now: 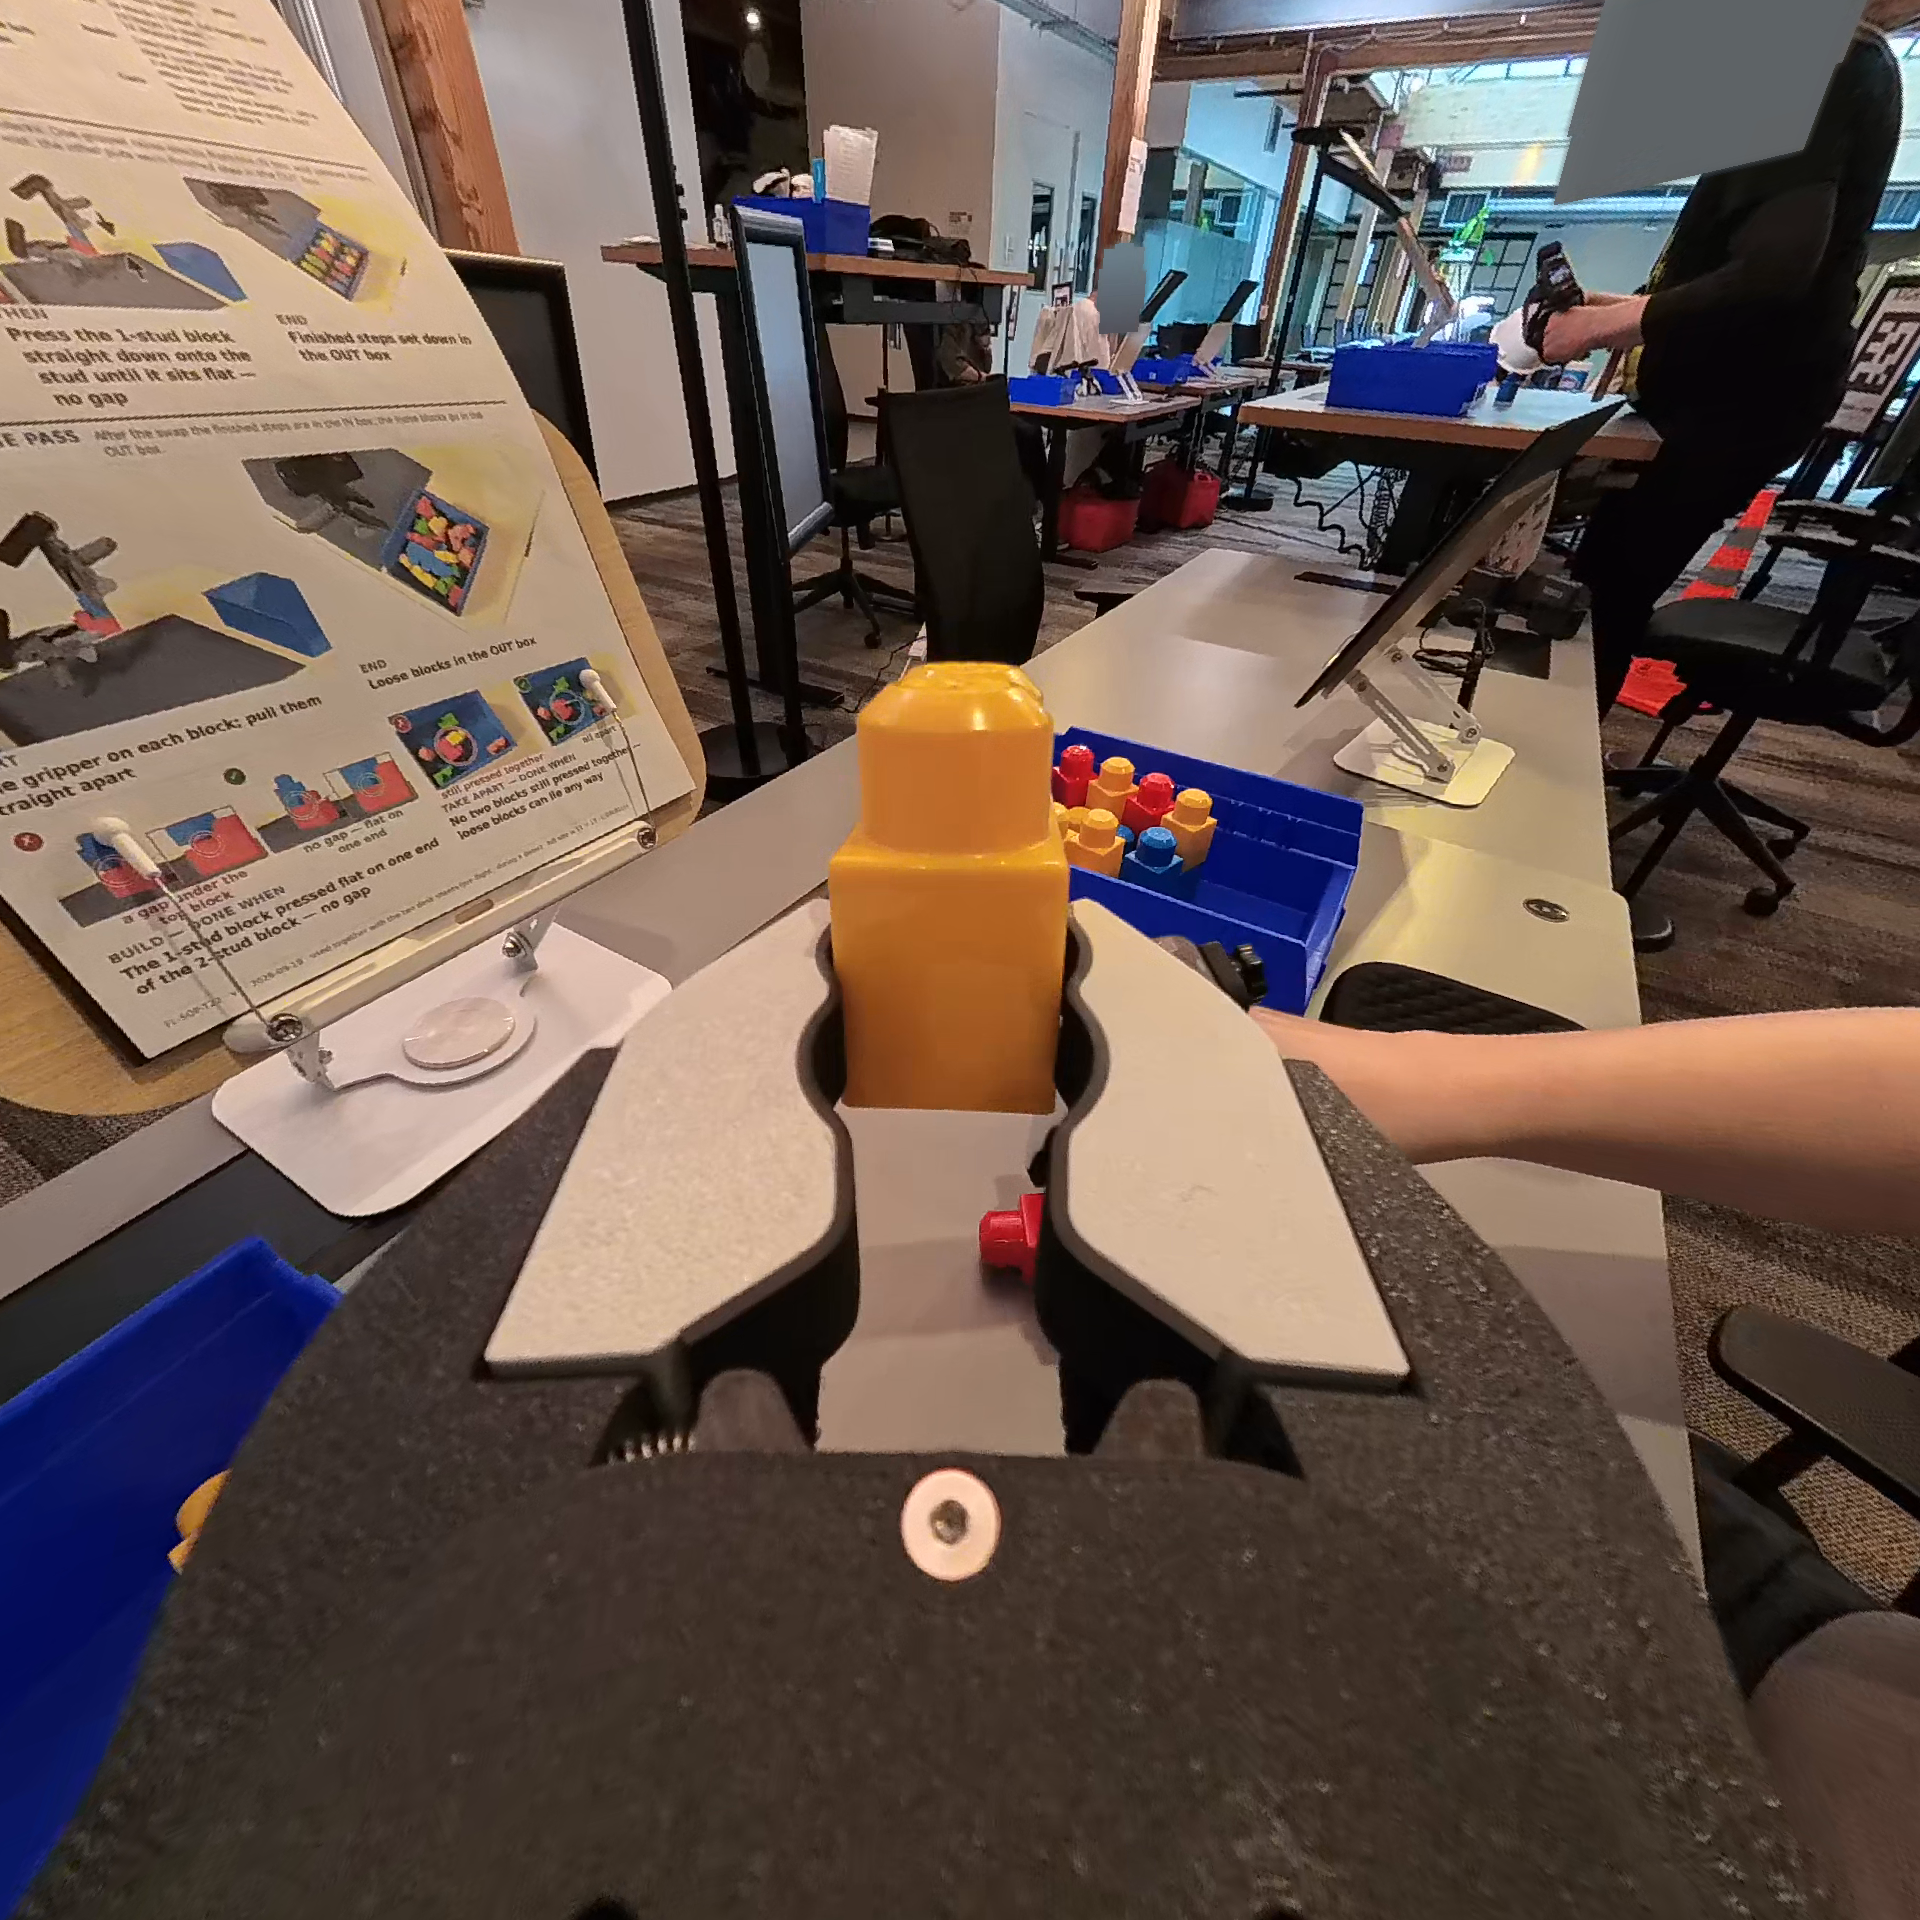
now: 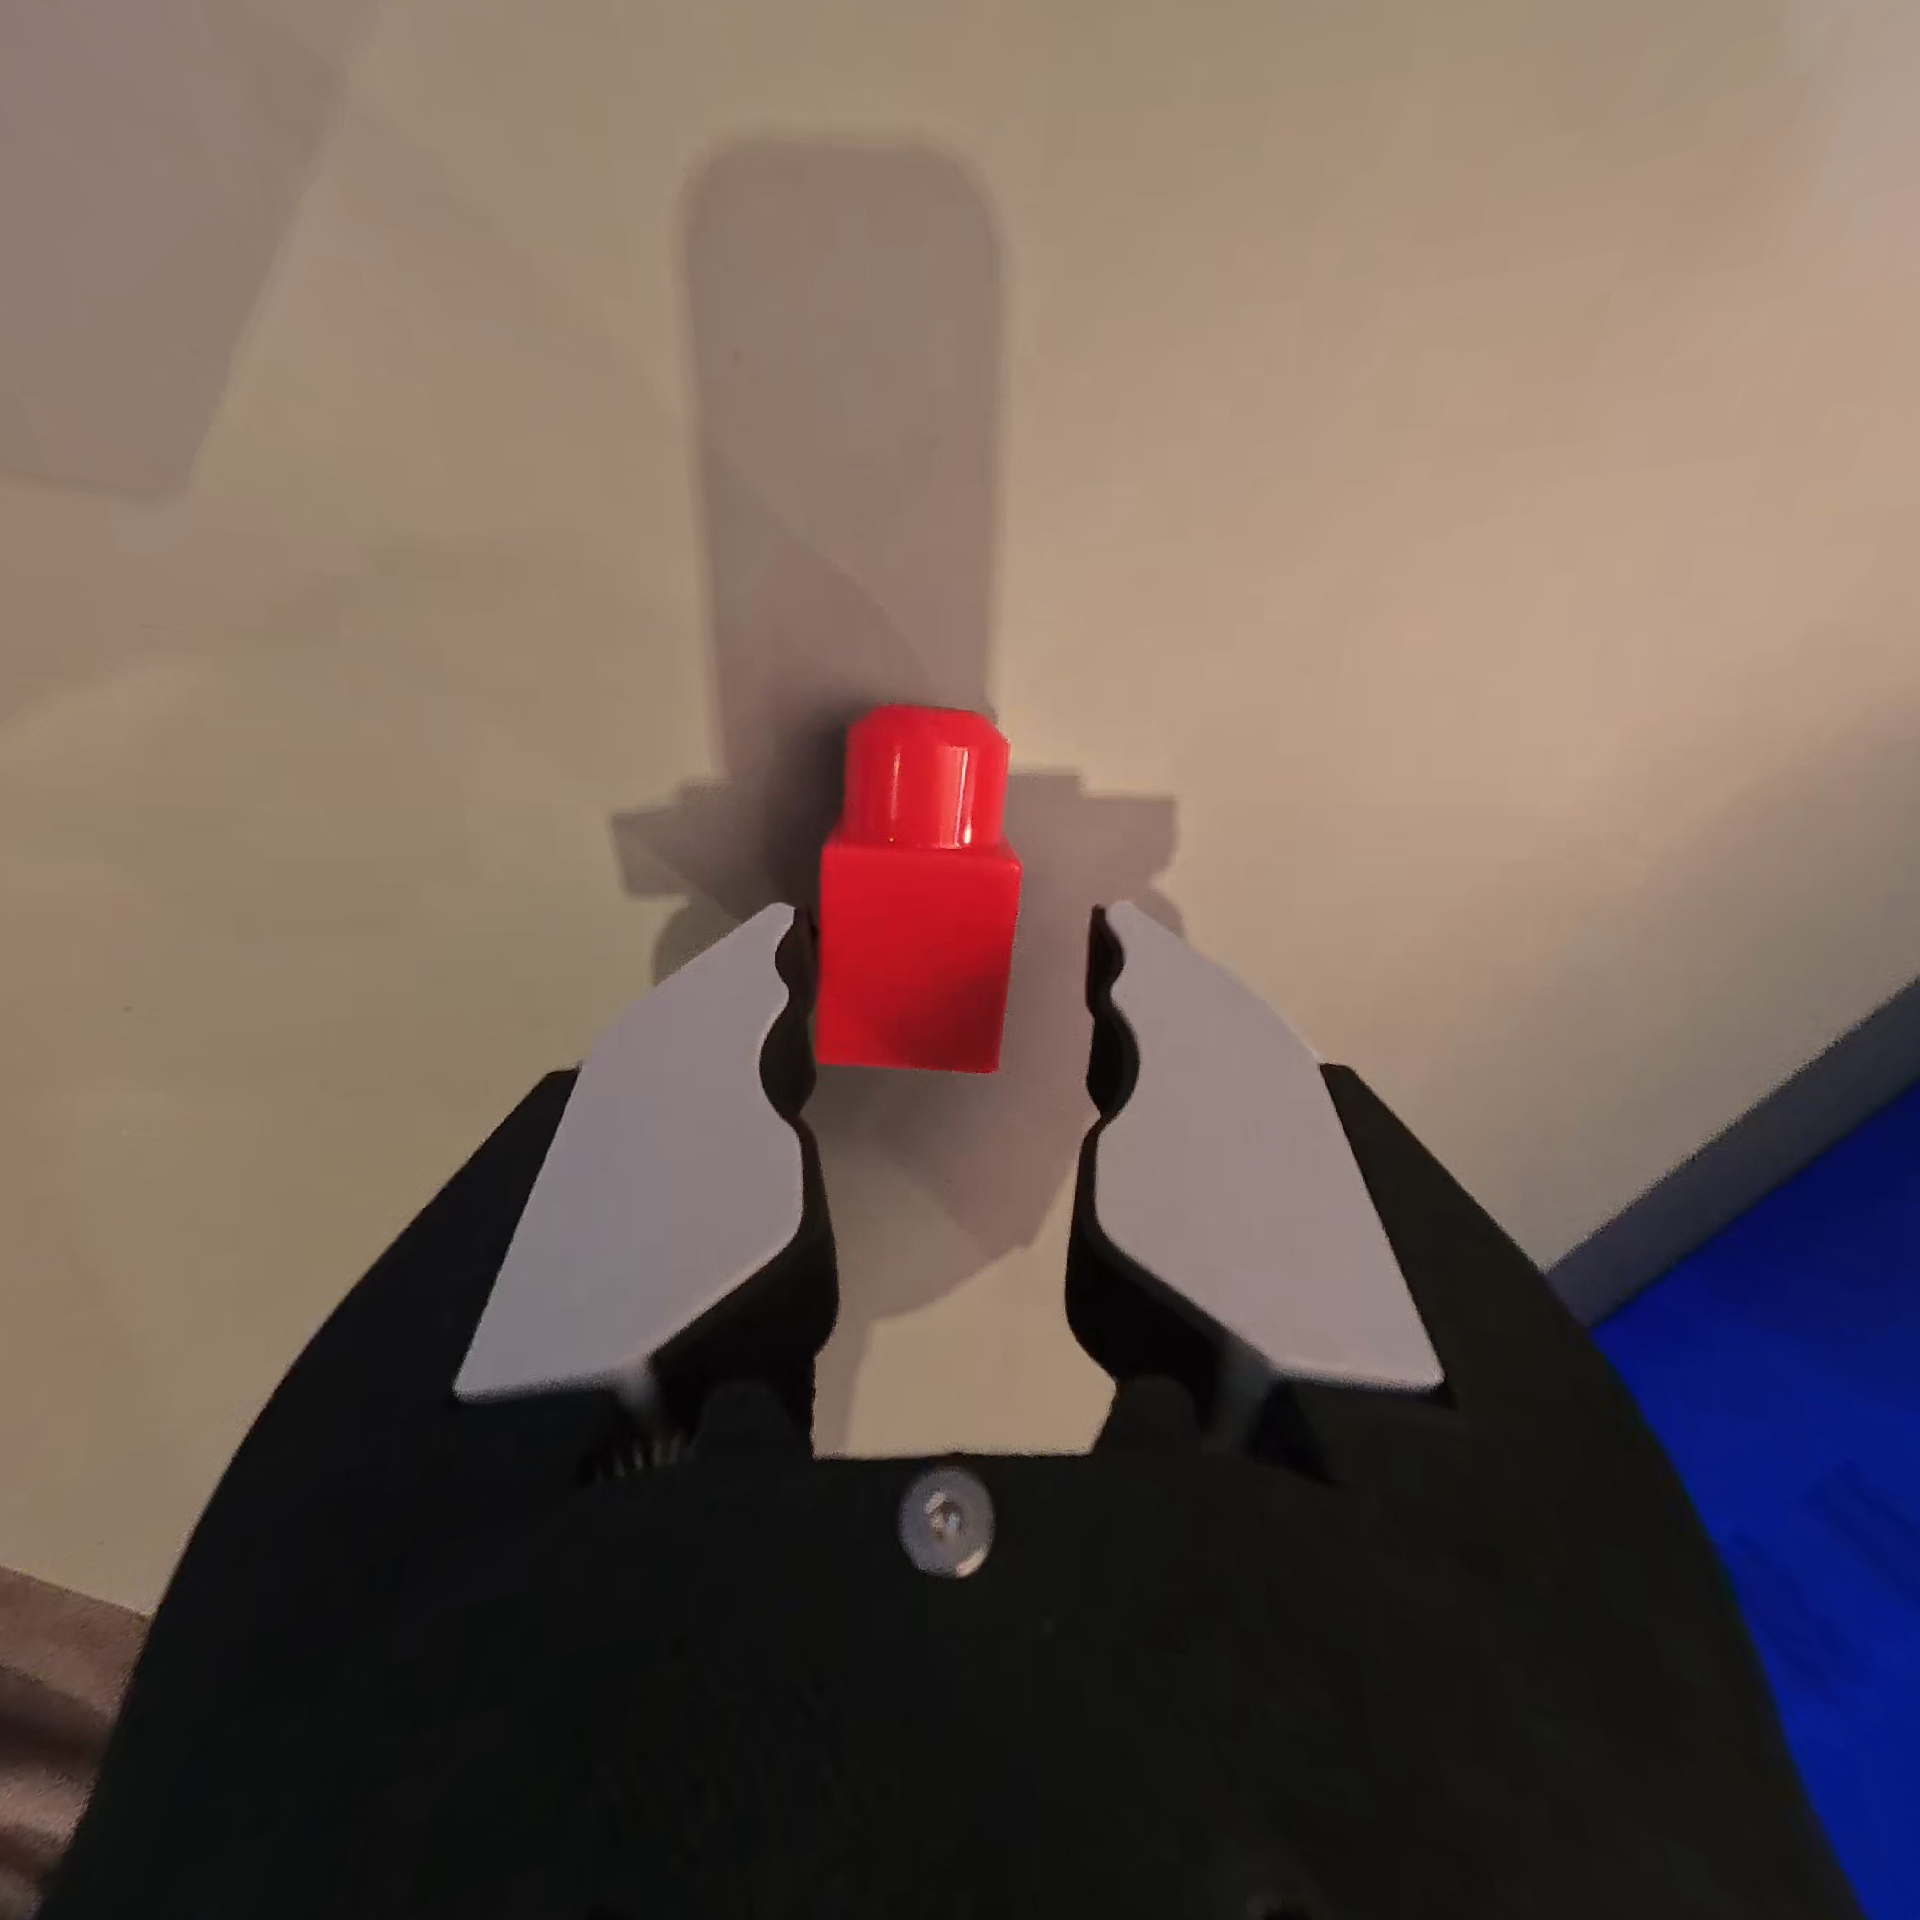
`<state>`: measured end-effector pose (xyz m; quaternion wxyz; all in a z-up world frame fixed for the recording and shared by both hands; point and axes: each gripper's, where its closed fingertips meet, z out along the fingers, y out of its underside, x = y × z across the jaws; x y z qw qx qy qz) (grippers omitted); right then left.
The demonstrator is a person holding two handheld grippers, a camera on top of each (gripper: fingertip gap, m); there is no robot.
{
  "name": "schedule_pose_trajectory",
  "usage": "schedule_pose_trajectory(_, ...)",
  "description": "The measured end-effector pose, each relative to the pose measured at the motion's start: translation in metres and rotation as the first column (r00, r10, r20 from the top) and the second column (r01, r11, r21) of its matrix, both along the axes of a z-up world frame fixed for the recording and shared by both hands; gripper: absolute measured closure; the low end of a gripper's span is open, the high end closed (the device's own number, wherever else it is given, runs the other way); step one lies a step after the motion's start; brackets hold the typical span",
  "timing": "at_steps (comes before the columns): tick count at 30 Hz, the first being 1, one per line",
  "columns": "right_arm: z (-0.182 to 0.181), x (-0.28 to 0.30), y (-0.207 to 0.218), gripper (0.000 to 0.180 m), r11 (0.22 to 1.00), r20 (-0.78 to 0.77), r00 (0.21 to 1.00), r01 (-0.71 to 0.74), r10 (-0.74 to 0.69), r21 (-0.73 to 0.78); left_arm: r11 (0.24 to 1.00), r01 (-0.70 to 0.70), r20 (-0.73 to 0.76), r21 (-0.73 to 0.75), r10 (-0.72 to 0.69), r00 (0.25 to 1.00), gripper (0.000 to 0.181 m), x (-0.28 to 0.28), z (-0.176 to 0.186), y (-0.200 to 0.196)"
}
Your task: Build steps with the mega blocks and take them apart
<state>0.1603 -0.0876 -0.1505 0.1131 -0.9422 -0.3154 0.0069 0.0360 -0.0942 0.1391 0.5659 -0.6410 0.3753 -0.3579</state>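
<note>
Above the table [image 2: 1351, 520], left hand-held gripper [image 1: 948, 935] clamping yellow block [image 1: 951, 935], right hand-held gripper [image 2: 943, 935] released around red block [image 2: 914, 935].

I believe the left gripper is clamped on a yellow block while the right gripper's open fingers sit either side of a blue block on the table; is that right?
Not quite: the block between the open fingers of the right gripper is red, not blue, as the right wrist view shows. That red block stands on the table. The rest holds: the left gripper is clamped on a yellow block.
</note>
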Motion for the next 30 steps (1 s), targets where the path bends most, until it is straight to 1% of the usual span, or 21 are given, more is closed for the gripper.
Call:
schedule_pose_trajectory(3, -0.004, 0.000, 0.000, 0.133, 1.000, 0.021, 1.000, -0.010, 0.010, -0.013, 1.000, -0.001, 0.003, -0.001, 0.001, 1.000, 0.144, -0.001, 0.001, 0.000)
schedule_pose_trajectory(5, -0.004, 0.000, 0.000, 0.142, 1.000, 0.045, 0.999, -0.027, 0.028, -0.009, 1.000, -0.002, 0.003, 0.001, 0.002, 1.000, 0.144, -0.002, 0.001, 0.000)
schedule_pose_trajectory(8, -0.003, 0.003, 0.001, 0.142, 0.999, 0.068, 0.997, -0.044, 0.044, -0.001, 1.000, -0.006, 0.006, 0.003, 0.006, 1.000, 0.144, -0.004, 0.002, 0.000)
schedule_pose_trajectory(10, 0.001, 0.005, 0.003, 0.142, 0.999, 0.051, 0.998, -0.048, 0.047, 0.016, 1.000, -0.013, 0.013, 0.007, 0.013, 1.000, 0.144, -0.006, 0.003, 0.001)
schedule_pose_trajectory(12, 0.011, 0.011, 0.008, 0.142, 0.998, 0.004, 1.000, -0.030, 0.029, 0.049, 1.000, -0.028, 0.029, 0.011, 0.027, 0.999, 0.144, -0.010, 0.006, 0.004)
schedule_pose_trajectory(14, 0.027, 0.023, 0.021, 0.142, 0.993, -0.074, 0.997, 0.021, -0.012, 0.116, 0.999, -0.049, 0.057, 0.014, 0.048, 0.997, 0.144, -0.016, 0.009, 0.008)
schedule_pose_trajectory(16, 0.045, 0.037, 0.038, 0.143, 0.979, -0.187, 0.981, 0.092, -0.057, 0.183, 0.998, -0.061, 0.074, 0.004, 0.061, 0.995, 0.144, -0.020, 0.009, 0.013)
schedule_pose_trajectory(18, 0.063, 0.046, 0.051, 0.143, 0.960, -0.331, 0.941, 0.159, -0.077, 0.229, 0.997, -0.073, 0.071, -0.012, 0.074, 0.995, 0.144, -0.022, 0.005, 0.019)
schedule_pose_trajectory(19, 0.074, 0.047, 0.056, 0.143, 0.951, -0.410, 0.910, 0.184, -0.068, 0.250, 0.997, -0.078, 0.069, -0.019, 0.079, 0.994, 0.144, -0.022, 0.003, 0.022)
schedule_pose_trajectory(21, 0.101, 0.042, 0.061, 0.143, 0.935, -0.567, 0.824, 0.199, 0.001, 0.292, 0.997, -0.071, 0.070, -0.039, 0.073, 0.995, 0.144, -0.019, -0.002, 0.026)
schedule_pose_trajectory(23, 0.136, 0.035, 0.060, 0.143, 0.918, -0.707, 0.699, 0.205, 0.105, 0.339, 0.997, -0.033, 0.086, -0.070, 0.039, 0.996, 0.144, -0.011, -0.007, 0.027)
schedule_pose_trajectory(25, 0.174, 0.035, 0.058, 0.143, 0.891, -0.807, 0.556, 0.242, 0.197, 0.384, 0.995, 0.020, 0.118, -0.099, -0.009, 0.993, 0.144, 0.000, -0.011, 0.027)
schedule_pose_trajectory(27, 0.216, 0.035, 0.049, 0.143, 0.866, -0.875, 0.370, 0.268, 0.313, 0.423, 0.989, 0.089, 0.146, -0.114, -0.072, 0.987, 0.144, 0.013, -0.015, 0.024)
schedule_pose_trajectory(29, 0.254, 0.038, 0.038, 0.143, 0.842, -0.891, 0.197, 0.295, 0.409, 0.452, 0.978, 0.178, 0.162, -0.113, -0.158, 0.974, 0.144, 0.028, -0.020, 0.017)
schedule_pose_trajectory(30, 0.269, 0.040, 0.033, 0.143, 0.828, -0.882, 0.131, 0.306, 0.452, 0.470, 0.969, 0.220, 0.172, -0.110, -0.200, 0.965, 0.144, 0.036, -0.023, 0.013)
